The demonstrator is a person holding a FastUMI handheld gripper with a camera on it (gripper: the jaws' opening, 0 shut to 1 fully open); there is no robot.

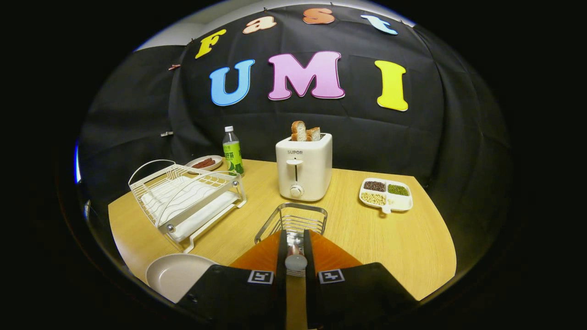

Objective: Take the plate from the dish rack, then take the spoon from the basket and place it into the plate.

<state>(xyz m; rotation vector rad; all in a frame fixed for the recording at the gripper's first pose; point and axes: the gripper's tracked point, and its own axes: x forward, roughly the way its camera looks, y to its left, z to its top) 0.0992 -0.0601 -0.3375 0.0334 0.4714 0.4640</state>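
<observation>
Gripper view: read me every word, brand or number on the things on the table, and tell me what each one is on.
"SUPOR": on the front of the white toaster.
Green bottle: its label print is too small to read.
Square marker on the gripper: a coded pattern, no words.
The gripper's fingers are closed on the spoon, just short of the wire basket.

The table (390, 238) looks like pale wood-grain laminate, smooth and matt. The dish rack (183, 197) is white-coated wire with shiny chrome knobs, the basket (293, 217) bare glossy metal wire. The toaster (304, 167) is smooth cream plastic, and the plate (176, 275) looks satin-smooth, plastic or ceramic.
</observation>
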